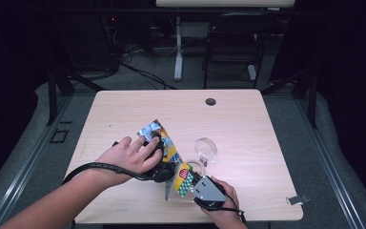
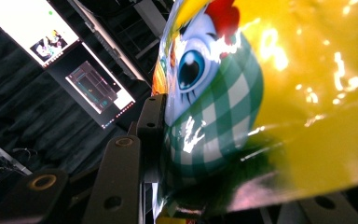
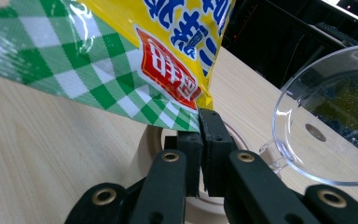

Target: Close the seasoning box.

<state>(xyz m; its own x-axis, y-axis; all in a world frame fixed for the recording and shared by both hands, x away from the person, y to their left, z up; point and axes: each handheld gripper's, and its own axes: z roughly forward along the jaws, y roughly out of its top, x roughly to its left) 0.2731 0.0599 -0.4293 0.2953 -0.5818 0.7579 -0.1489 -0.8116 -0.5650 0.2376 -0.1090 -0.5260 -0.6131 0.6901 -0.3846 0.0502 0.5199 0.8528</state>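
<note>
Left gripper (image 1: 164,164) clamps glossy yellow-green checked snack bag (image 1: 171,152); right gripper (image 3: 200,123) pinches bag lower corner, beside clear plastic cup (image 3: 328,126).

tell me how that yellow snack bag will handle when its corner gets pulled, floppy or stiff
Probably floppy: the bag creases and bends between the left gripper and the right gripper. The glossy film, with bright glare in the left gripper view, looks slippery, so a pinched corner might slide out. It seems light, hanging off the table from two small pinches.
</note>
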